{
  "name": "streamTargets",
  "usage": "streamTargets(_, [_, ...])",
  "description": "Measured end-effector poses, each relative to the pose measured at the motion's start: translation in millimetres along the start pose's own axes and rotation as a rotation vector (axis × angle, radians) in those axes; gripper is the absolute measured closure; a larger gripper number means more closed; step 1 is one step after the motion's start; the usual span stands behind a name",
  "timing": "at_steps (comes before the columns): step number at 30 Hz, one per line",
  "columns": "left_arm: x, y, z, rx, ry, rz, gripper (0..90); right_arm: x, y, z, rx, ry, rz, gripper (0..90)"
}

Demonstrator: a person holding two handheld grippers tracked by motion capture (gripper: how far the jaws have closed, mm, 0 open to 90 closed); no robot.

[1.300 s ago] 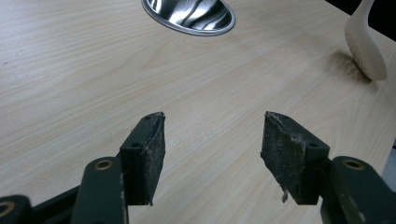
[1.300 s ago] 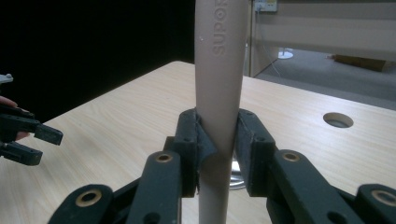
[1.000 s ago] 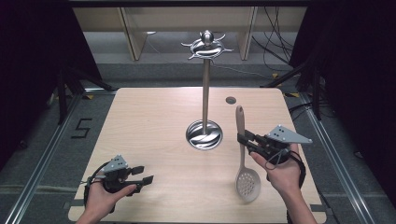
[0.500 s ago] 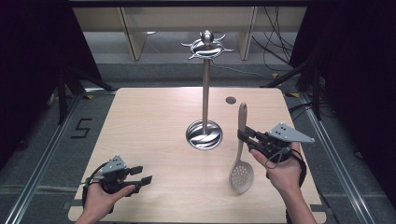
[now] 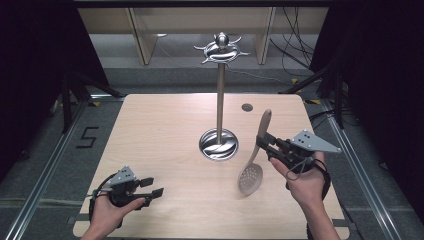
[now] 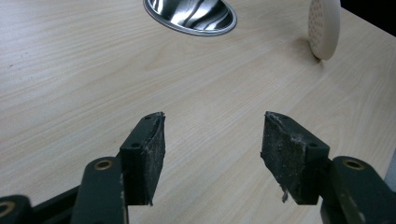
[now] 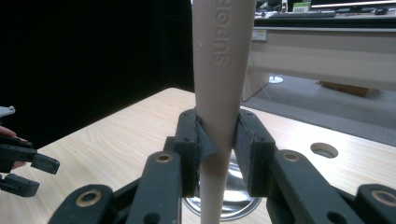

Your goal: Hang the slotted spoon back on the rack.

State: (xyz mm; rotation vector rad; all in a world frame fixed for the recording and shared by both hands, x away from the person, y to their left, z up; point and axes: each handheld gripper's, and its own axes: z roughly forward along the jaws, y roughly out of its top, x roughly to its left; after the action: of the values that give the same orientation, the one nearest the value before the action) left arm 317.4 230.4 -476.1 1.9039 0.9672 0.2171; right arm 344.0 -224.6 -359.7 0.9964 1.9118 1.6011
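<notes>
A beige slotted spoon (image 5: pixel 250 176) hangs nearly upright over the right side of the wooden table (image 5: pixel 160 130), its perforated head low and its handle pointing up and away. My right gripper (image 5: pixel 261 142) is shut on the handle; in the right gripper view the pads (image 7: pixel 246 140) squeeze the handle (image 7: pixel 223 70) from both sides. A metal utensil stand with a round base (image 5: pixel 218 145), a thin pole and a hooked top (image 5: pixel 221 48) rises at the table's middle, just left of the spoon. My left gripper (image 5: pixel 152 186) rests at the front left, open and empty (image 6: pixel 212 149).
A small round hole (image 5: pixel 247 107) sits in the table behind the spoon. Dark frame rails and cables run along the floor at both sides. In the left gripper view, the stand's base (image 6: pixel 189 16) and the spoon's head (image 6: pixel 323 25) lie ahead.
The spoon's head has swung left and lifted off the table, so the spoon stands steeper in my right gripper. The left gripper has stayed put.
</notes>
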Motion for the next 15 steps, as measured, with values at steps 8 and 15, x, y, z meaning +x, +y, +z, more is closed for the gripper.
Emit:
streamTargets(8, [0.3, 0.0, 0.4, -0.005, -0.004, 0.0, 38.9, 1.2, 5.8, 1.8, -0.019, -0.004, -0.016, 72.4])
streamTargets(15, [1.0, -0.8, 0.8, -0.013, -0.003, 0.004, 38.9, 5.8, 16.1, 2.8, -0.023, -0.002, -0.026, 72.4])
